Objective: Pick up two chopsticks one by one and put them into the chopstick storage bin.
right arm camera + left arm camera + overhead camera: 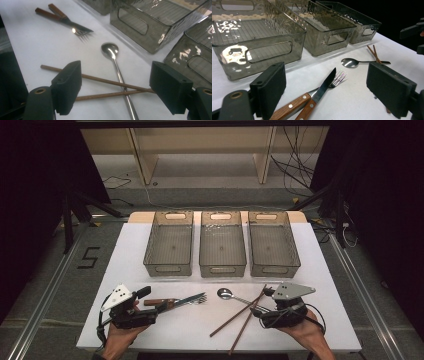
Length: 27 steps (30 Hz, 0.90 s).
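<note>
on the white table [150,240], at the left, the left gripper [150,301] sits in a hand [117,336] that comes up from the near edge, its grey three-cornered plate tipped up and its black body lying low over the cloth. in the left gripper view its two blocky black jaws stand wide apart and hold nothing; between them lie the knife [318,96] and the fork [312,93], just ahead of the tips. both have brown wooden handles with pale rivets. the knife has a dark, flat, pointed blade and lies across the fork, whose shiny tines fan out beyond it.

further back stand three smoky, see-through plastic bins [169,244] in a row, rectangular, with ribbed floors, rippled walls and slot handles.

in the middle lies a polished steel spoon [235,297], round bowl to the left, thin handle running right. two slim brown wooden chopsticks [239,315] cross over that handle.

at the right, the right gripper [264,301] rests in the other hand [305,335], angled in toward the centre. in the right gripper view its jaws are also spread wide and empty, with the crossed chopsticks and the spoon handle lying between them.
</note>
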Available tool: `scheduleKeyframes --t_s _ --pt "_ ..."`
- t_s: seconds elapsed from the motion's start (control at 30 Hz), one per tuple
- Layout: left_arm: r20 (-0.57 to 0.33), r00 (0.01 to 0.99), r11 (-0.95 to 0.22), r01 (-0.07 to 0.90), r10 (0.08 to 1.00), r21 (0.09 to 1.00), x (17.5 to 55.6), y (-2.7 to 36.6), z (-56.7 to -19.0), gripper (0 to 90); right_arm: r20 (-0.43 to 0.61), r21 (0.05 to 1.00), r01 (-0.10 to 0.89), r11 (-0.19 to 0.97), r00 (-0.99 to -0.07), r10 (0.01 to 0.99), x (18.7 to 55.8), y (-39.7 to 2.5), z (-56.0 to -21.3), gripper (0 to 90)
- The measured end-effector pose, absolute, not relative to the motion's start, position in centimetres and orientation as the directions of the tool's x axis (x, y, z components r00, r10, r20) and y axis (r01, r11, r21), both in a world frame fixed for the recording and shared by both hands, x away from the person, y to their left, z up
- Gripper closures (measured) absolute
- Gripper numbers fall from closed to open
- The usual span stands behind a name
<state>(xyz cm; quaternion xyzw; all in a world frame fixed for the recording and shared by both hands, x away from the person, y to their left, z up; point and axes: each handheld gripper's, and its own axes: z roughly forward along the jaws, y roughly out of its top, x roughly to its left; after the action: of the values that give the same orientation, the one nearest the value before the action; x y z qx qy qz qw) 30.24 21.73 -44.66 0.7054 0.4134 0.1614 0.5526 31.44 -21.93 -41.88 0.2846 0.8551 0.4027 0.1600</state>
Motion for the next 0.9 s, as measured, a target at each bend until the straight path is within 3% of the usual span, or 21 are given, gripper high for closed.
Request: scheduleKeyframes --t_s 0.47,0.9 --pt "-0.225 0.604 -0.067 0.422 0.765 0.904 30.3 21.3 -44.5 15.7 -0.059 0.755 0.361 0.548 -0.794 0.605 32.3 -21.5 -42.0 28.0" --pt "-0.186 0.678 -0.219 0.466 0.711 0.857 30.8 17.6 -44.3 15.7 -0.059 0.754 0.362 0.549 -0.794 0.605 32.1 -21.5 -42.0 28.0"
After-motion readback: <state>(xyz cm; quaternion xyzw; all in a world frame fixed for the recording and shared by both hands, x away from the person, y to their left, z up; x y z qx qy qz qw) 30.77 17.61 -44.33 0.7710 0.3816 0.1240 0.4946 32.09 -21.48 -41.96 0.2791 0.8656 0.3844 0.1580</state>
